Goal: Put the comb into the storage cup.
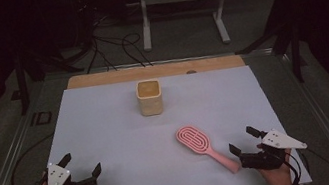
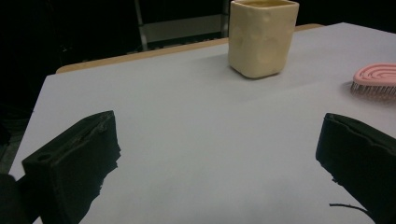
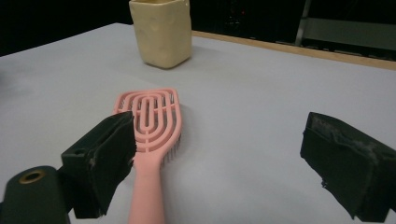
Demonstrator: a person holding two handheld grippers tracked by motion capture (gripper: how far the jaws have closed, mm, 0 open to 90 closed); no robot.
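Note:
A pink hairbrush lies flat on the white tabletop, bristles down, handle pointing to the near right. A cream square cup stands upright at the middle back. My right gripper is open just behind the handle's end; in the right gripper view the handle runs beside its left jaw. My left gripper rests open at the near left with bare table between its jaws. The brush's head shows at the right edge of the left gripper view.
A wooden strip runs along the table's far edge. Beyond it lie cables on the floor and a white metal stand. Dark frame legs stand at both sides of the table.

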